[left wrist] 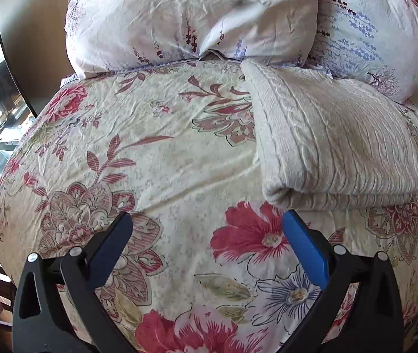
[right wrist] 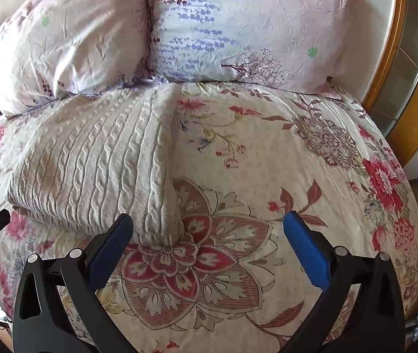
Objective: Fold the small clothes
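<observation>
Both grippers, left [left wrist: 207,223] and right [right wrist: 207,226], hung spread, empty; soft, floppy knit sweater [right wrist: 91,170] at 10 o'clock looked best pinched at its near corners.

A bed spread with a cream floral bedsheet [left wrist: 156,158] printed in red and mauve blooms. Two pale pink pillows, the left pillow [left wrist: 191,14] and the right pillow [right wrist: 247,26], lie touching at its head. A wooden frame [right wrist: 391,44] stands beside the bed on the right.

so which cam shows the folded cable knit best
The right wrist view: the cream cable-knit garment shows its whole top, the cable pattern and both near corners. The left wrist view shows it too, with its rolled fold edge, but its far right is cut off.
</observation>
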{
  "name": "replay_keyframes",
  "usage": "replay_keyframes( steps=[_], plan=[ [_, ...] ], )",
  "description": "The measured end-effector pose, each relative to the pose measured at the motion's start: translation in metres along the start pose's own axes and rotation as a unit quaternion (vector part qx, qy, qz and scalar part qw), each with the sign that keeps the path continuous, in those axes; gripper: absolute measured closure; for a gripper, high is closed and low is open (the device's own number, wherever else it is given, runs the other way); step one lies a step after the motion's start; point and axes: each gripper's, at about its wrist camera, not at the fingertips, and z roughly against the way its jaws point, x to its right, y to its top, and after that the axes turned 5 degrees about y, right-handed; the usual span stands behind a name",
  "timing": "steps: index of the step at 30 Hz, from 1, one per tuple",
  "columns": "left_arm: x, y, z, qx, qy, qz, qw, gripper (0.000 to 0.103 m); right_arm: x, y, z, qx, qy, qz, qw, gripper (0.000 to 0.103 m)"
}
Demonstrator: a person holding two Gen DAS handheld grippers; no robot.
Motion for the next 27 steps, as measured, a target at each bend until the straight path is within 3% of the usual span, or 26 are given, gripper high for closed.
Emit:
replay_keyframes(
  steps=[5,9,14,24,27],
  plan=[
    [0.016,-0.013,-0.003,-0.006,0.006,-0.030,0.9995,0.002,-0.006,-0.024,-0.021,-0.058,0.057,-0.017,0.997,0.001],
    [0.030,-0.014,-0.001,0.006,0.009,-0.056,0.9984,0.002,-0.006,-0.033,-0.019,-0.039,0.089,-0.045,0.994,0.001],
    [0.040,-0.012,-0.006,0.004,0.008,-0.072,0.9973,0.002,-0.012,-0.035,-0.020,-0.029,0.073,-0.041,0.996,0.001],
    [0.028,-0.009,-0.019,-0.015,-0.038,-0.024,0.9989,0.002,-0.029,-0.037,-0.026,-0.036,0.050,0.002,0.998,0.001],
    [0.029,-0.009,-0.019,-0.010,-0.037,-0.026,0.9989,0.002,-0.030,-0.036,-0.028,-0.035,0.048,0.005,0.998,0.001]
  ],
)
